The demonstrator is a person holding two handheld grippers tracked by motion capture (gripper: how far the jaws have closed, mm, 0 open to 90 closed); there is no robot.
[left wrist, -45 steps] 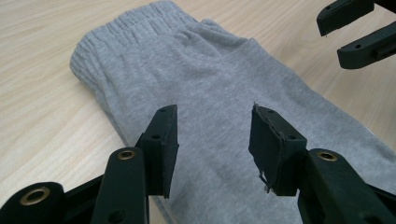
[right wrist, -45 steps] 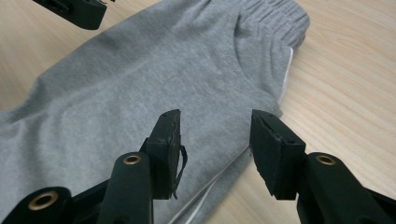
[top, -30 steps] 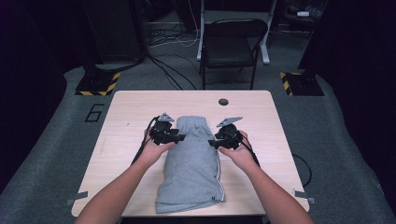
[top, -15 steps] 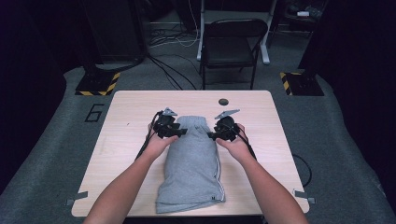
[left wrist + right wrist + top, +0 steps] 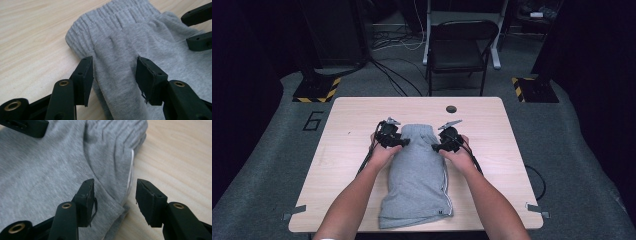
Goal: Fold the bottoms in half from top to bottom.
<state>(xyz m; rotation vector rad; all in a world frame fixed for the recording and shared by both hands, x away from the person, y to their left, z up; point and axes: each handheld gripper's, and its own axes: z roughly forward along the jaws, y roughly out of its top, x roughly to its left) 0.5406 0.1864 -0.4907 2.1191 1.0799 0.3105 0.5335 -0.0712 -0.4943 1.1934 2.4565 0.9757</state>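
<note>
step: both grippers poised at waistband of grey shorts point(image 5: 419, 167) on bench point(image 5: 352, 130) | left gripper point(image 5: 113, 71) released, straddling edge | right gripper point(image 5: 115, 192) released | next: likely clench both edges

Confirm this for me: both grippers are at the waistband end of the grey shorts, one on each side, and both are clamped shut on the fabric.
Not quite: neither is clamped shut. Both grippers are open. The left gripper view shows its jaws spread over the grey shorts, and the right gripper view shows its jaws apart at the side edge. The rest holds.
</note>
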